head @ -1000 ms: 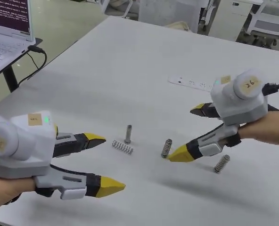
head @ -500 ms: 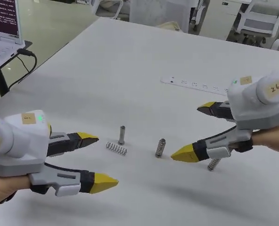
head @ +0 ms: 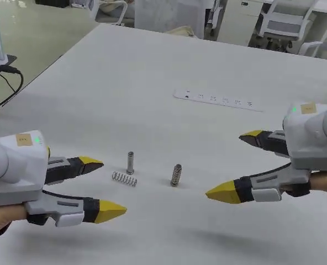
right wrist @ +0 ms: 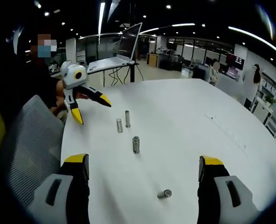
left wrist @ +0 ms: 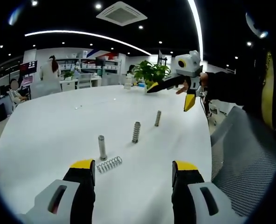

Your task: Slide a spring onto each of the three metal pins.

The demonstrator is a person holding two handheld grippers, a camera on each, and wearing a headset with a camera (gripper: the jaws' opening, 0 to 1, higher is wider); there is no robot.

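A bare metal pin [head: 130, 162] stands upright on the white table [head: 152, 83], with a loose spring [head: 124, 179] lying just in front of it. To its right stands a pin carrying a spring [head: 176, 175]. In the left gripper view a second sprung pin [left wrist: 157, 118] stands beyond the first sprung pin [left wrist: 136, 132], the bare pin [left wrist: 102, 147] and the loose spring [left wrist: 109, 164]. My left gripper [head: 105, 186] is open, left of the loose spring, holding nothing. My right gripper [head: 230, 164] is open and empty, right of the pins; a sprung pin [right wrist: 165, 193] lies between its jaws' lines.
A white power strip [head: 216, 99] lies further back on the table. A laptop [right wrist: 119, 46] stands on a side stand beyond the table's left edge, its cable [head: 9, 83] hanging down. Office chairs [head: 296, 33] stand behind the far edge.
The head camera has shifted, moving the whole picture. My right gripper has drawn back to the right, away from the middle sprung pin. The pins and the loose spring have stayed put.
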